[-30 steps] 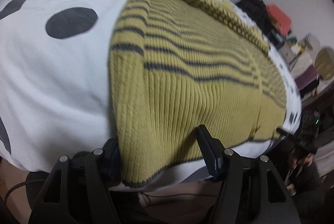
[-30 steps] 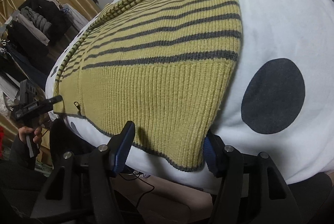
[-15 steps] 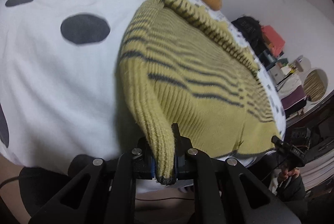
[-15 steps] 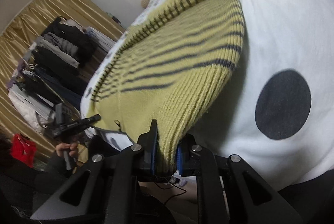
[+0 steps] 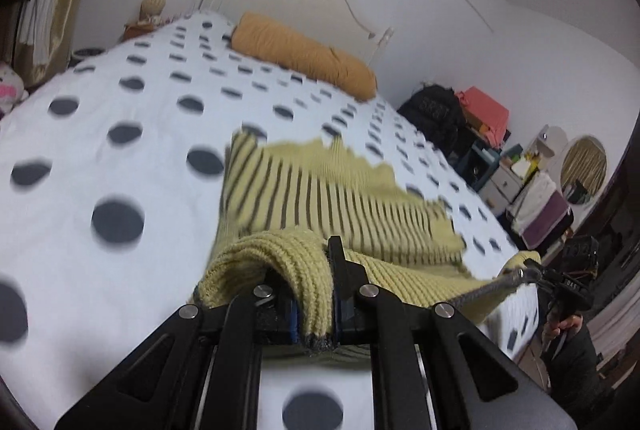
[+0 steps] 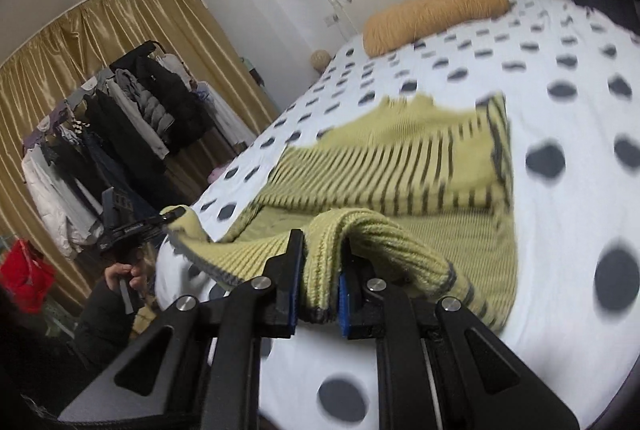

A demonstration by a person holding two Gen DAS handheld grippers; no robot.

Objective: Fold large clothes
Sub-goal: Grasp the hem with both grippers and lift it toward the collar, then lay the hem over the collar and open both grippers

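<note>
A yellow-green knit sweater with dark stripes point(image 5: 340, 197) lies on the white bed cover with dark dots point(image 5: 120, 157). Its striped upper part rests on the bed and its hem is lifted. My left gripper point(image 5: 314, 310) is shut on one hem corner. My right gripper point(image 6: 320, 294) is shut on the other hem corner of the sweater point(image 6: 400, 165). Each gripper shows in the other's view, at the right edge of the left wrist view point(image 5: 532, 270) and at the left of the right wrist view point(image 6: 160, 220). The hem hangs stretched between them above the bed's near end.
An orange bolster pillow point(image 5: 304, 53) lies at the white headboard. A clothes rack with dark garments point(image 6: 120, 117) and gold curtains stand on one side. A black bag, pink box and small cabinets point(image 5: 480, 117) stand on the other side.
Both grippers closed on the hem corners, then lifted and carried the hem up over the bed toward the headboard. The views now look along the bed.
</note>
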